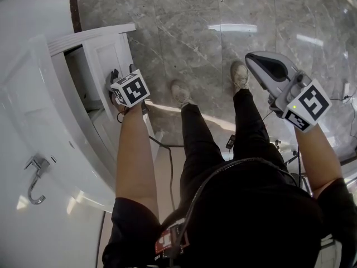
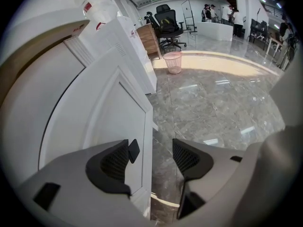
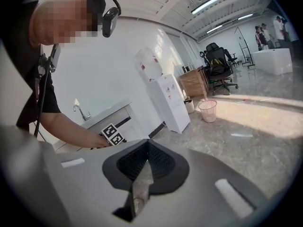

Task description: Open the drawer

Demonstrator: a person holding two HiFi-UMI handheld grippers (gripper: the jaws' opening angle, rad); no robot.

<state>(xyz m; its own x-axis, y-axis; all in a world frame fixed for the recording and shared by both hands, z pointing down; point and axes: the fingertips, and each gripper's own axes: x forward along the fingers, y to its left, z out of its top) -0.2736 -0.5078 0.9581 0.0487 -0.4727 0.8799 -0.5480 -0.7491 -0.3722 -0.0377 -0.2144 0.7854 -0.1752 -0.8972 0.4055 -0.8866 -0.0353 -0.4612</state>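
The white drawer front [image 1: 111, 57] stands pulled out from the white cabinet [image 1: 67, 116], and its dark inside [image 1: 83, 80] shows behind it. My left gripper [image 1: 122, 72] is at the drawer front's outer edge. In the left gripper view that gripper [image 2: 150, 155] is open and straddles the panel's edge [image 2: 146, 126]. A small black tab [image 2: 134, 150] on the panel lies by the left pad, and the right pad [image 2: 187, 157] is clear of the panel. My right gripper [image 1: 263, 66] is held away over the floor, shut and empty [image 3: 147, 162].
A chrome faucet [image 1: 34, 175] sits on the white counter at the left. A cable [image 1: 167, 149] trails on the marble floor by the person's feet. Farther off are a water dispenser [image 2: 135, 46], a pink waste basket [image 2: 173, 62] and an office chair [image 2: 168, 25].
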